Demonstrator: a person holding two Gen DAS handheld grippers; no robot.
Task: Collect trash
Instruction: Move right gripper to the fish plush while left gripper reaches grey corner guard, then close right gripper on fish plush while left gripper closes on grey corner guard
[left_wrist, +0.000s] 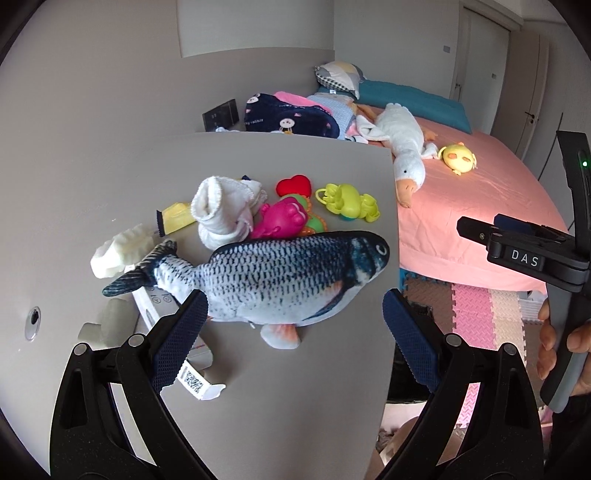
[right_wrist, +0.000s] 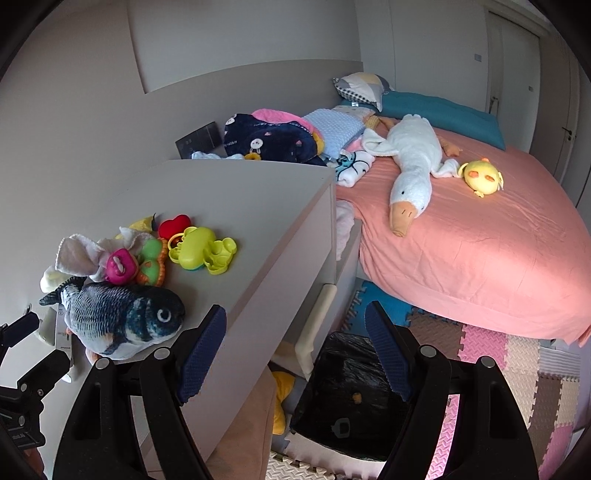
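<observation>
Up close, one soft scaly plush fish (left_wrist: 266, 275) lies on the smooth grey desk (left_wrist: 295, 387); left gripper (left_wrist: 295, 332) and right gripper (right_wrist: 295, 347) both gape, holding nothing.

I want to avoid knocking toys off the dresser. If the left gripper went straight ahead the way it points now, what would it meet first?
Most likely the plush fish. The left gripper is open, its fingers framing the fish's belly on the dresser top, with nothing visible in between. Depth is hard to judge through the fisheye, so it might pass just above it.
</observation>
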